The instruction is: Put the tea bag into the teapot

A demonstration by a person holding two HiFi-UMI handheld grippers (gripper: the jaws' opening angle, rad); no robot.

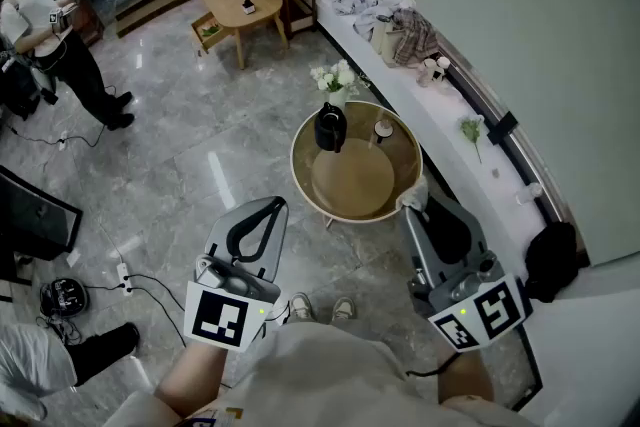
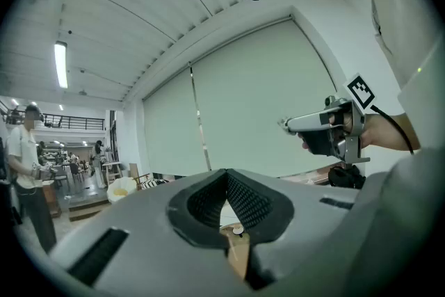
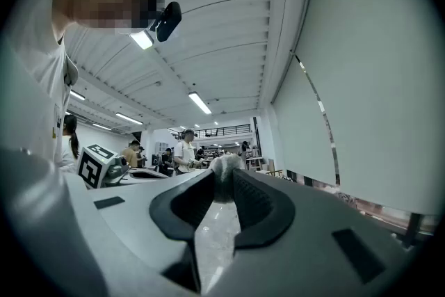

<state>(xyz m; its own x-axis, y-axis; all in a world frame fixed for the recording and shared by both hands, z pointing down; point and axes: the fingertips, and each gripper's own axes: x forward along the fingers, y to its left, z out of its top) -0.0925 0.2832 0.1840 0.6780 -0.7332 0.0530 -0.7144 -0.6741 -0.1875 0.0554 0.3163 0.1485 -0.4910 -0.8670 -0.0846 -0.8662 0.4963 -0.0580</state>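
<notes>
A black teapot (image 1: 330,128) stands at the back of a round wooden table (image 1: 300,177), beside a vase of white flowers (image 1: 335,78) and a small white-topped item (image 1: 383,129). My right gripper (image 1: 420,205) hovers just off the table's right edge, shut on a pale tea bag (image 1: 413,199). In the right gripper view the tea bag (image 3: 224,167) sits pinched at the tips of that gripper (image 3: 224,176). My left gripper (image 1: 272,207) hangs left of the table, shut and empty. In the left gripper view its jaws (image 2: 226,176) meet at the tip.
A long white ledge (image 1: 470,105) with clothes and small things runs along the right wall. A black object (image 1: 550,260) lies on it near my right hand. A person (image 1: 50,25) stands at far left. Cables and a power strip (image 1: 122,275) lie on the floor.
</notes>
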